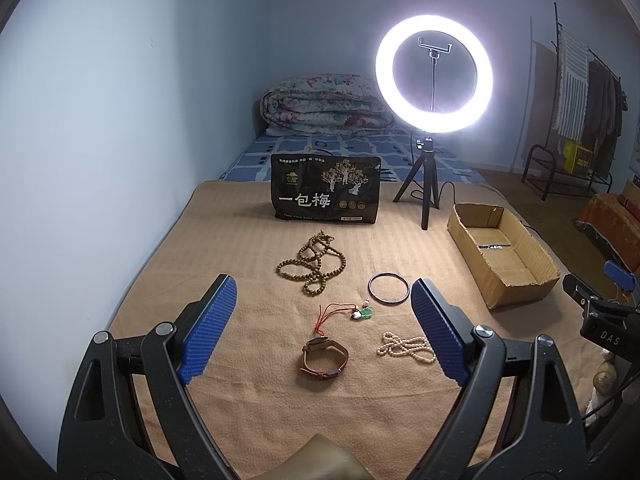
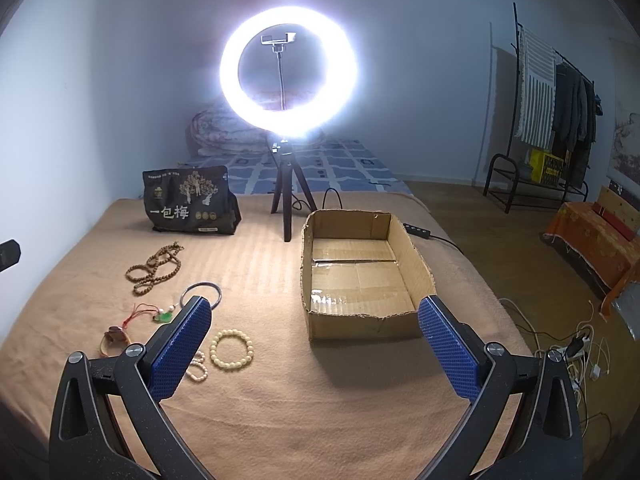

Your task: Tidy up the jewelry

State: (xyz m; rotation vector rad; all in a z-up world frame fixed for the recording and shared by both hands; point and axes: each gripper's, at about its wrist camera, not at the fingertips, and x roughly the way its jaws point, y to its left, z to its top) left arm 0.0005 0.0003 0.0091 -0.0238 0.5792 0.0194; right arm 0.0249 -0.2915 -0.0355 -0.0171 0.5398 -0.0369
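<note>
Jewelry lies on a tan blanket (image 1: 248, 248): a wooden bead necklace (image 1: 312, 264), a dark bangle (image 1: 370, 288), a green pendant on a red cord (image 1: 362, 313), a brown leather strap watch (image 1: 324, 358) and a pearl strand (image 1: 406, 348). My left gripper (image 1: 323, 280) hovers open over them, holding nothing. My right gripper (image 2: 314, 304) is open and holds nothing, in front of a cardboard box (image 2: 360, 326) with nothing in it. To its left lie a cream bead bracelet (image 2: 232, 349), the pearl strand (image 2: 198, 370), the bangle (image 2: 202, 283), the pendant (image 2: 164, 316) and the wooden beads (image 2: 154, 266).
A lit ring light (image 2: 288, 76) on a black tripod (image 2: 286, 200) stands behind the box, its cable trailing right. A black printed bag (image 1: 326, 194) stands at the back. A wall runs along the left; the blanket's right edge drops to a floor with cables (image 2: 576, 352).
</note>
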